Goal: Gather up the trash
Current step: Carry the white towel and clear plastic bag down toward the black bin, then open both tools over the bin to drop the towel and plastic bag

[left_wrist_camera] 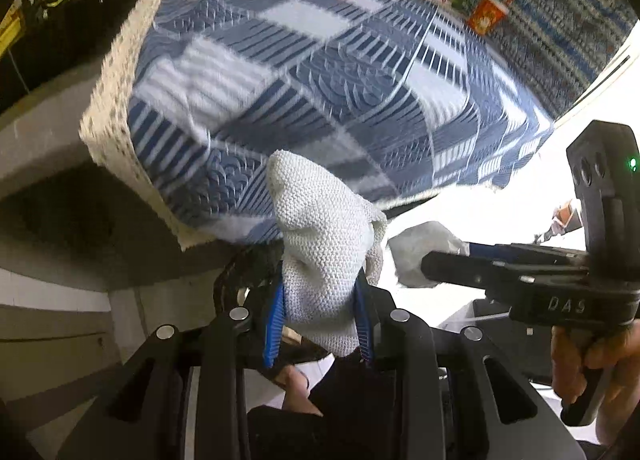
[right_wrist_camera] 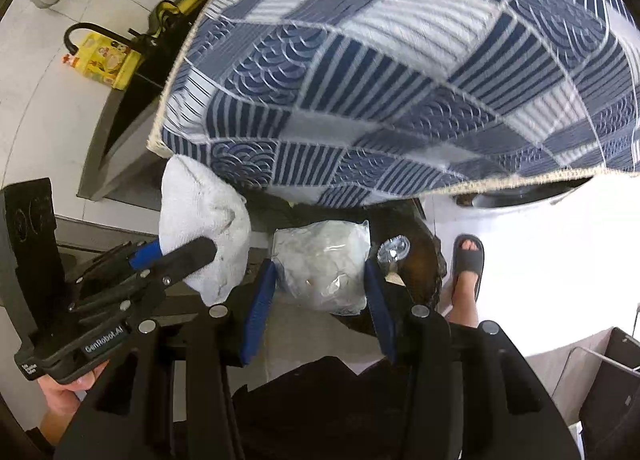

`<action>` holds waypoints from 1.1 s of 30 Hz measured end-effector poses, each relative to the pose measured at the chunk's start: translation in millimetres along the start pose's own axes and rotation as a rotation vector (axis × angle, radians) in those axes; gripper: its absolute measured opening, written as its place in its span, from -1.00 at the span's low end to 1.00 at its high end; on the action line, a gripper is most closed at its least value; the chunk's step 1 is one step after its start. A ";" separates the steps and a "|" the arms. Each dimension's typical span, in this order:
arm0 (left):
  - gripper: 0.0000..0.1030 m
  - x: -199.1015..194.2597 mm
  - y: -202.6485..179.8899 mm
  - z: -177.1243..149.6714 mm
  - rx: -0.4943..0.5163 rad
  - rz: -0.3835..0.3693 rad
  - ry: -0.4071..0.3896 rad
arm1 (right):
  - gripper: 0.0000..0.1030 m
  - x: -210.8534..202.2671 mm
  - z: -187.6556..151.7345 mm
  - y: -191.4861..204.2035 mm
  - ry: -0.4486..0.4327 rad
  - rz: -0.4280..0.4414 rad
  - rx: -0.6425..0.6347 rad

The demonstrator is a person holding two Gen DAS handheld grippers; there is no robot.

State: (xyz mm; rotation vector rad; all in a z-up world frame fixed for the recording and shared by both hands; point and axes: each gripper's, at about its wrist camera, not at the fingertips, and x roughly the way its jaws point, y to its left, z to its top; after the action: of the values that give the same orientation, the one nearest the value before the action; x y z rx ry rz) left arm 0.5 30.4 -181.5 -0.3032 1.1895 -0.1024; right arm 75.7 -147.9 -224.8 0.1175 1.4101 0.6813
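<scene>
On my left wrist view, the left gripper (left_wrist_camera: 324,316) is clamped on a white knitted cloth (left_wrist_camera: 324,244), just off the blue patterned table cover (left_wrist_camera: 320,91). On my right wrist view, the right gripper (right_wrist_camera: 320,292) pinches a clear plastic bag (right_wrist_camera: 322,264), probably crumpled wrapping, above the floor.

Blue patchwork tablecloth (right_wrist_camera: 400,79), pale tiled floor (right_wrist_camera: 24,107), bright glare

**Trash items, current state**

White knit cloth (left_wrist_camera: 324,260): crumpled, upright, pinched between the left gripper (left_wrist_camera: 322,324) pads. Clear crumpled plastic bag (right_wrist_camera: 322,268): clamped in the right gripper (right_wrist_camera: 318,292), just off the patterned surface's edge.
</scene>
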 end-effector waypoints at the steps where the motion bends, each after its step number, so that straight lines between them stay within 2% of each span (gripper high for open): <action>1: -0.44 4.9 1.7 -4.0 -0.005 0.000 0.016 | -0.10 3.1 -1.1 -2.6 0.010 -0.002 0.006; 14: -0.44 50.1 12.9 -30.3 -0.043 0.007 0.146 | -0.10 41.5 -18.6 -23.8 0.128 -0.014 0.047; 33: -0.44 84.2 19.6 -29.4 -0.065 0.031 0.213 | -0.08 61.5 -14.4 -29.0 0.183 -0.001 0.040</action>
State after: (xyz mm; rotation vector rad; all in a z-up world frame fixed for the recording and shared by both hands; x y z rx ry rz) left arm 3.1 23.9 -272.5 -0.3372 1.4101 -0.0698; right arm 73.4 -145.0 -294.2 0.0878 1.5992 0.6769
